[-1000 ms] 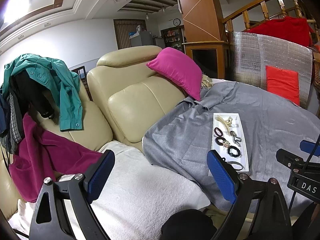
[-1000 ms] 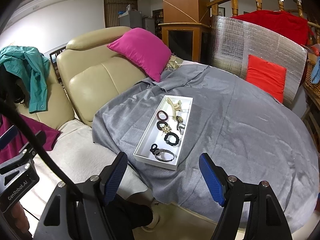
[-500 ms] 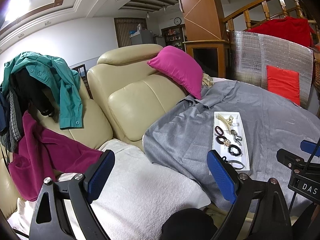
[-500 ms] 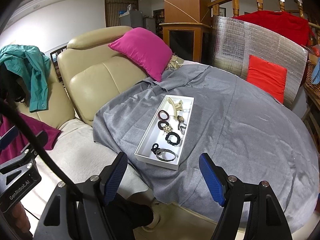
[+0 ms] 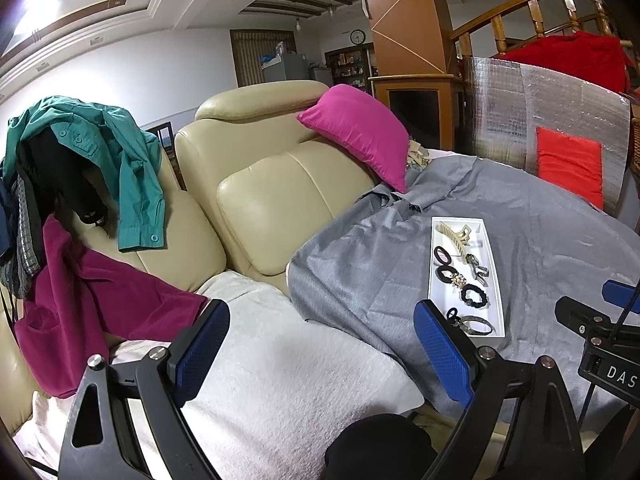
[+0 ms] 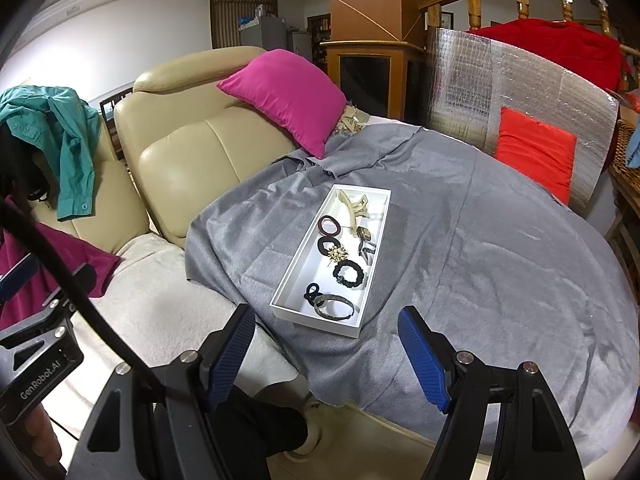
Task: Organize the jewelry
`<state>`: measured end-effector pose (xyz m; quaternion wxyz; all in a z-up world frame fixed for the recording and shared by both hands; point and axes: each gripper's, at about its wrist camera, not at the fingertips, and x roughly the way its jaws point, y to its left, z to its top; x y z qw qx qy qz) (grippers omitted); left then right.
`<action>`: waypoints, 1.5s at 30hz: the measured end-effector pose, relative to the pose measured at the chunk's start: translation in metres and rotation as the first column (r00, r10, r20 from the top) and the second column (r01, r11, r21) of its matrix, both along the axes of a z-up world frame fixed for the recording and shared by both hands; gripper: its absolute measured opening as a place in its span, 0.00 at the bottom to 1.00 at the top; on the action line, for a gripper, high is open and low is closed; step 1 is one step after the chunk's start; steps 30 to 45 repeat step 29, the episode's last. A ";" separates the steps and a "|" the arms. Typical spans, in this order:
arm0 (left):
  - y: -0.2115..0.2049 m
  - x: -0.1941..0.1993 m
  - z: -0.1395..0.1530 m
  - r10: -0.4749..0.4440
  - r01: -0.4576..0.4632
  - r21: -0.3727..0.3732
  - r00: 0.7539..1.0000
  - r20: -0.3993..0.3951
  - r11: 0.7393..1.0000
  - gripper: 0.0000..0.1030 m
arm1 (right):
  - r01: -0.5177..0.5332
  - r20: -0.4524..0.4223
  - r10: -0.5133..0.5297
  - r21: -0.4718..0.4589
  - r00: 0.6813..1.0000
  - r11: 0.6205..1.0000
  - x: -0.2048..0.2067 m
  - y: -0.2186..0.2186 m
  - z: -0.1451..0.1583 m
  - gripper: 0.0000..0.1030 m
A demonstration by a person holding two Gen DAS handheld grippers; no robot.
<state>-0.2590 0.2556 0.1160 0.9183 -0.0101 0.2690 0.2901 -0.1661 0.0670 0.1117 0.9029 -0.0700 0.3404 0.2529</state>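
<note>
Both the left gripper [image 5: 322, 354] and right gripper [image 6: 326, 350] are hanging spread and empty, barely drifting closer over the last second, while the jewelry is all lying inside the white tray [image 6: 294, 276] near the grey cloth's [image 6: 480, 260] front edge

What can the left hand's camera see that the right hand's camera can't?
Only the left wrist view shows the wall clock and the whole magenta garment under the teal shirt. Only the right wrist view shows the wicker basket at the far right. Both show the white tray of hair accessories on the grey cloth, and the pink pillow.
</note>
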 end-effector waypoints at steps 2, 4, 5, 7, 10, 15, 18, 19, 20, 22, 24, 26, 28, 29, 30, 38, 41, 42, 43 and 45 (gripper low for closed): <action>0.001 0.001 -0.001 0.001 -0.001 -0.001 1.000 -0.003 1.000 0.91 | -0.002 -0.001 0.002 -0.002 1.000 1.000 0.001 0.002 -0.001 0.75; 0.003 0.002 -0.003 0.002 -0.002 -0.005 1.000 -0.006 1.000 0.91 | -0.004 -0.001 0.004 -0.006 1.000 1.000 0.002 0.004 -0.002 0.75; 0.004 0.002 -0.004 0.003 -0.003 -0.008 1.000 -0.007 1.000 0.91 | -0.004 -0.002 0.004 -0.007 1.000 1.000 0.002 0.005 -0.003 0.75; 0.006 0.003 -0.006 0.004 -0.004 -0.012 1.000 -0.012 1.000 0.91 | -0.004 -0.003 0.004 -0.010 1.000 1.000 0.004 0.007 -0.005 0.75; 0.009 0.005 -0.010 0.007 -0.007 -0.017 1.000 -0.018 1.000 0.91 | -0.004 -0.008 0.004 -0.014 1.000 1.000 0.006 0.010 -0.007 0.75; 0.014 0.009 -0.015 0.021 -0.021 -0.020 0.999 -0.031 1.000 0.91 | -0.011 -0.018 0.011 -0.024 1.000 1.000 0.013 0.018 -0.014 0.75; 0.017 0.016 -0.018 0.023 -0.024 -0.020 0.999 -0.043 1.000 0.91 | -0.015 -0.023 0.015 -0.031 1.000 0.999 0.020 0.022 -0.019 0.75; 0.017 0.018 -0.019 0.024 -0.025 -0.019 0.999 -0.048 1.000 0.91 | -0.017 -0.027 0.016 -0.030 1.000 0.999 0.023 0.023 -0.020 0.75; 0.017 0.020 -0.019 0.023 -0.024 -0.018 0.998 -0.051 1.000 0.91 | -0.016 -0.032 0.015 -0.029 0.999 0.999 0.026 0.024 -0.022 0.75; 0.017 0.026 -0.021 0.019 -0.020 -0.014 0.998 -0.060 1.000 0.91 | -0.014 -0.040 0.013 -0.024 0.999 1.000 0.032 0.024 -0.024 0.75; 0.016 0.033 -0.023 0.009 -0.009 -0.009 0.998 -0.069 1.000 0.91 | -0.014 -0.052 0.013 -0.019 0.999 1.000 0.039 0.024 -0.028 0.75; 0.013 0.040 -0.023 -0.015 0.015 0.000 0.998 -0.064 1.000 0.91 | -0.013 -0.056 0.013 -0.003 0.998 1.000 0.048 0.021 -0.030 0.75; 0.006 0.051 -0.020 -0.024 0.025 0.011 0.998 -0.057 1.000 0.90 | 0.002 -0.061 0.000 0.043 0.998 0.999 0.061 0.009 -0.028 0.75; 0.001 0.058 -0.019 -0.044 0.044 0.009 0.997 -0.057 0.999 0.90 | 0.028 -0.071 -0.023 0.073 0.997 0.997 0.071 -0.005 -0.028 0.75; 0.001 0.058 -0.019 -0.044 0.044 0.009 0.997 -0.057 0.999 0.90 | 0.028 -0.071 -0.023 0.073 0.997 0.997 0.071 -0.005 -0.028 0.75; 0.001 0.058 -0.019 -0.044 0.044 0.009 0.997 -0.057 0.999 0.90 | 0.028 -0.071 -0.023 0.073 0.997 0.997 0.071 -0.005 -0.028 0.75; 0.001 0.058 -0.019 -0.044 0.044 0.009 0.997 -0.057 0.999 0.90 | 0.028 -0.071 -0.023 0.073 0.997 0.997 0.071 -0.005 -0.028 0.75; 0.001 0.058 -0.019 -0.044 0.044 0.009 0.997 -0.057 0.999 0.90 | 0.028 -0.071 -0.023 0.073 0.997 0.997 0.071 -0.005 -0.028 0.75; 0.001 0.058 -0.019 -0.044 0.044 0.009 0.997 -0.057 0.999 0.90 | 0.028 -0.071 -0.023 0.073 0.997 0.997 0.071 -0.005 -0.028 0.75; 0.001 0.058 -0.019 -0.044 0.044 0.009 0.997 -0.057 0.999 0.90 | 0.028 -0.071 -0.023 0.073 0.997 0.997 0.071 -0.005 -0.028 0.75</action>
